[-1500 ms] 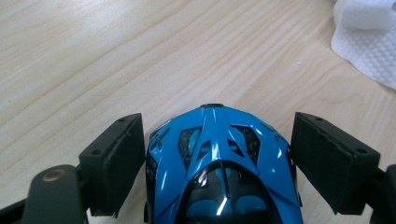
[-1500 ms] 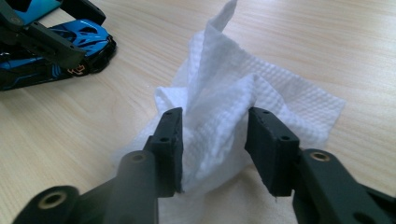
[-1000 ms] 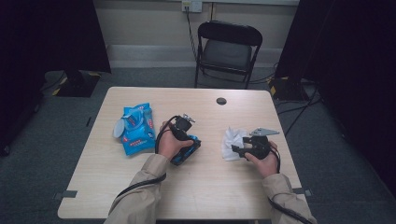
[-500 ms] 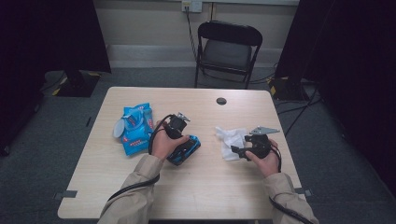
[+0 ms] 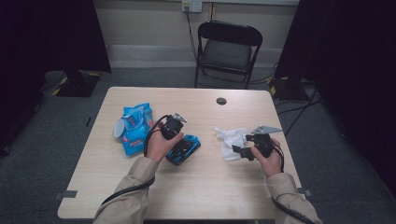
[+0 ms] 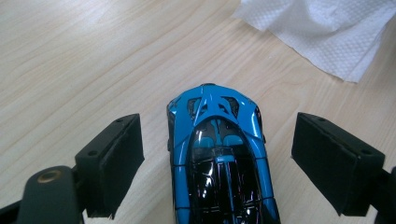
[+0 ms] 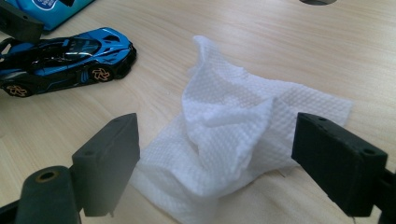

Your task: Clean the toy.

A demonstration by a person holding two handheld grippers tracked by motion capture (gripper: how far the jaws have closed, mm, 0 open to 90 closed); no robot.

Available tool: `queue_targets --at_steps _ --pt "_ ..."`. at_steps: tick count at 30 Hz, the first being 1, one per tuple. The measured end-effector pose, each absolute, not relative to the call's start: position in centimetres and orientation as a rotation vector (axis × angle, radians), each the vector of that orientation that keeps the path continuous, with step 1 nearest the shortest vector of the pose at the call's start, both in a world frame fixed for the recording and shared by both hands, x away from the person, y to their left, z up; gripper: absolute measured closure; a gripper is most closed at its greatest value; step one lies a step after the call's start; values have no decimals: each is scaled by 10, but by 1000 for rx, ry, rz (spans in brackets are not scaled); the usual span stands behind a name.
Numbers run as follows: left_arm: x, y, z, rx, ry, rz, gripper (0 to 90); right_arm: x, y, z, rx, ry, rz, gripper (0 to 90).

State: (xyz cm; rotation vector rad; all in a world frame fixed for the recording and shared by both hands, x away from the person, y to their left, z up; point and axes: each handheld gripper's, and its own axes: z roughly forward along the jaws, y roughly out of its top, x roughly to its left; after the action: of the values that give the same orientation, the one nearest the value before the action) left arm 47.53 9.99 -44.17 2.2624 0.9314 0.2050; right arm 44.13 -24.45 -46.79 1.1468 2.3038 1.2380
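Note:
A blue and black toy car (image 5: 183,148) sits on the wooden table (image 5: 205,186), left of centre. My left gripper (image 5: 180,139) hovers just over its rear. In the left gripper view the car (image 6: 219,158) lies between the open jaws of that gripper (image 6: 218,126), and neither pad touches it. A crumpled white tissue (image 5: 230,139) lies right of centre. My right gripper (image 5: 240,144) faces it from the right; its jaws have just been opening. In the right gripper view the tissue (image 7: 233,130) rests on the table between the wide pads of this gripper (image 7: 217,126), untouched.
A blue wipes packet (image 5: 134,128) lies left of the car. A round black grommet (image 5: 221,101) sits near the table's far edge. A black folding chair (image 5: 228,51) stands behind the table. Cables trail from both grippers along the person's sleeves.
The left hand has drawn back to the left and a little up, uncovering the car. The tissue has dropped from the right gripper's jaws and spread on the table.

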Motion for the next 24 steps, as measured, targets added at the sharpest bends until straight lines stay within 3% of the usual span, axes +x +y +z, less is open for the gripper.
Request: queue_targets --at_steps 24 --pt "453 120 -438 2264 899 177 164 433 -236 -462 1086 2368 1249 144"
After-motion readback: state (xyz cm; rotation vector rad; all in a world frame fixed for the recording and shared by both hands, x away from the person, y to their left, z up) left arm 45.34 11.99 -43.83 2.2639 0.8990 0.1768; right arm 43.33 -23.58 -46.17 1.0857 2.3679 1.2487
